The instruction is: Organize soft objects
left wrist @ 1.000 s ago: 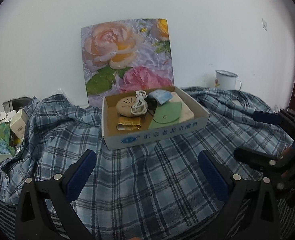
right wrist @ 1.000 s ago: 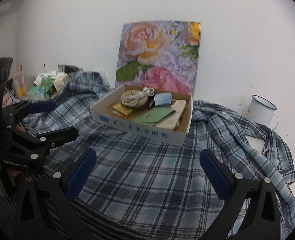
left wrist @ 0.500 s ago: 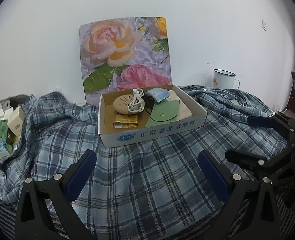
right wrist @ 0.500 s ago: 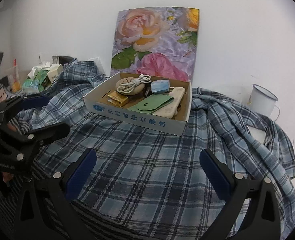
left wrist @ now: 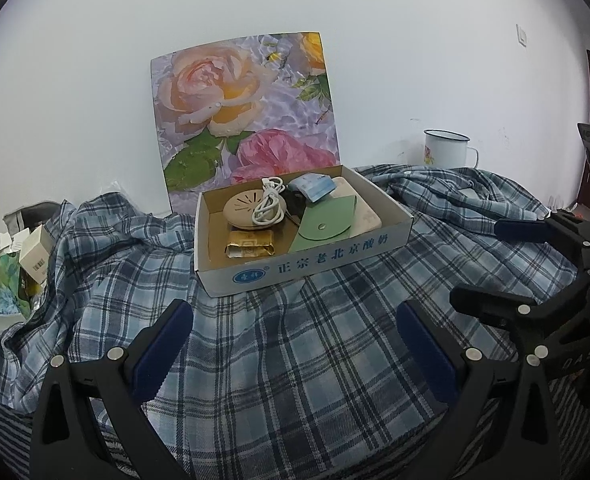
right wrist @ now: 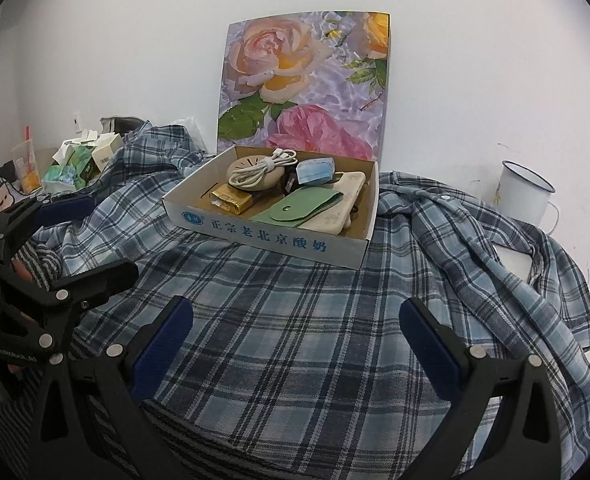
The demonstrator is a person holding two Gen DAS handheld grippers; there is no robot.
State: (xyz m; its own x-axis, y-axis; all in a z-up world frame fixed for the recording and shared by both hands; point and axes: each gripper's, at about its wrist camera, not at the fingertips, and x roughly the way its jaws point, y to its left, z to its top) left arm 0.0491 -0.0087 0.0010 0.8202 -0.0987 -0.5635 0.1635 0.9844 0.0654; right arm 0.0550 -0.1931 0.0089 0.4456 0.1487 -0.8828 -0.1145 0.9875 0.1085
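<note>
A blue plaid shirt (left wrist: 295, 360) (right wrist: 315, 340) lies spread over the surface. On it stands an open cardboard box (left wrist: 315, 268) (right wrist: 263, 236) with a green pouch (left wrist: 323, 226) (right wrist: 299, 208), a white cable (left wrist: 269, 204), a gold packet (left wrist: 249, 244), a blue mask (right wrist: 315, 170) and a beige case. My left gripper (left wrist: 295, 344) is open and empty above the shirt, in front of the box. My right gripper (right wrist: 295, 340) is open and empty too; it also shows at the right in the left wrist view (left wrist: 507, 264).
A floral board (left wrist: 247, 112) leans on the white wall behind the box. A white enamel mug (left wrist: 447, 148) (right wrist: 523, 192) stands at the back right. Small cartons and tissue packs (left wrist: 11, 272) (right wrist: 79, 164) are piled at the left.
Both grippers have shifted slightly, so the box sits a little differently in both views. Both stay open and empty. Nothing on the shirt has moved.
</note>
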